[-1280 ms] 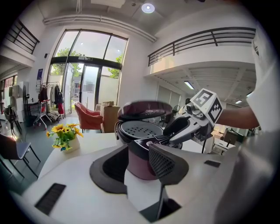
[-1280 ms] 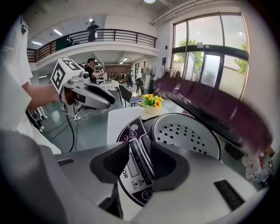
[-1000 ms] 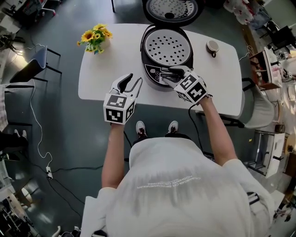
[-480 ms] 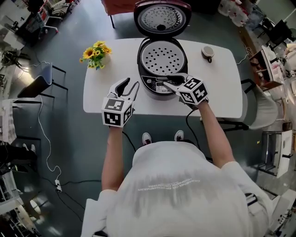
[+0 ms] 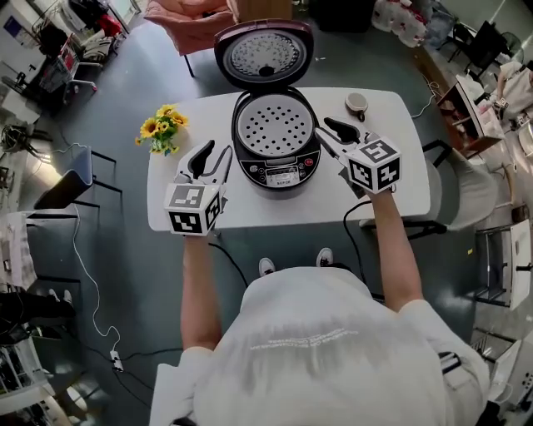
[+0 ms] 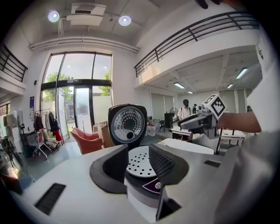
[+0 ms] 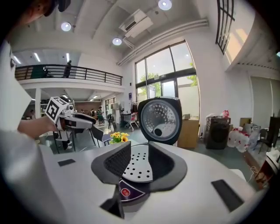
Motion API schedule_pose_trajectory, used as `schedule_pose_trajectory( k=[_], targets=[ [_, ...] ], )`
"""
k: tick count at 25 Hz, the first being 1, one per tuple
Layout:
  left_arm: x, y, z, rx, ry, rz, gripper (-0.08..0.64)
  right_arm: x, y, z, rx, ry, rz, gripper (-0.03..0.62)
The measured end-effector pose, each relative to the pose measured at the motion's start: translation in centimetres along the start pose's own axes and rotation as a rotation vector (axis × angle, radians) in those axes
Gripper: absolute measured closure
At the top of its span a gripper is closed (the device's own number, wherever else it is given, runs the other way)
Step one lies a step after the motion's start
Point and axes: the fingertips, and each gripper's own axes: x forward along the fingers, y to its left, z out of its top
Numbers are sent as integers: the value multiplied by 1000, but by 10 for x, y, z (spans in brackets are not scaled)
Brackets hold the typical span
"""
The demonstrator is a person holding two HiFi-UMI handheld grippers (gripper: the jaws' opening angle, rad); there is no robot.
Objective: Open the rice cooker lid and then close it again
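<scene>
The black rice cooker stands on the white table with its lid swung upright at the back, baring a perforated steam tray. My left gripper hovers just left of the cooker, open and empty. To the cooker's right, my right gripper is also open; its jaws have just been closing a little, with nothing between them. The left gripper view looks between the fingers at the tray and lid. The right gripper view shows the lid from the other side.
A small bunch of sunflowers sits at the table's left end, and a small round cup near the back right. A pink armchair stands behind the table, with chairs and a cable on the floor to the left.
My right gripper left the cooker's front panel and moved up and to the right of the cooker. My left gripper rose beside the cooker. The lid stays up.
</scene>
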Motion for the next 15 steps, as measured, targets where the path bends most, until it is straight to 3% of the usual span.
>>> schedule_pose_trajectory(
  k=[8, 15],
  targets=[
    [5, -5, 43, 50, -86, -21, 400, -55, -33, 49, -49, -118, -142, 417],
    [11, -4, 51, 84, -105, -36, 400, -71, -28, 59, -81, -138, -177, 416]
  ],
)
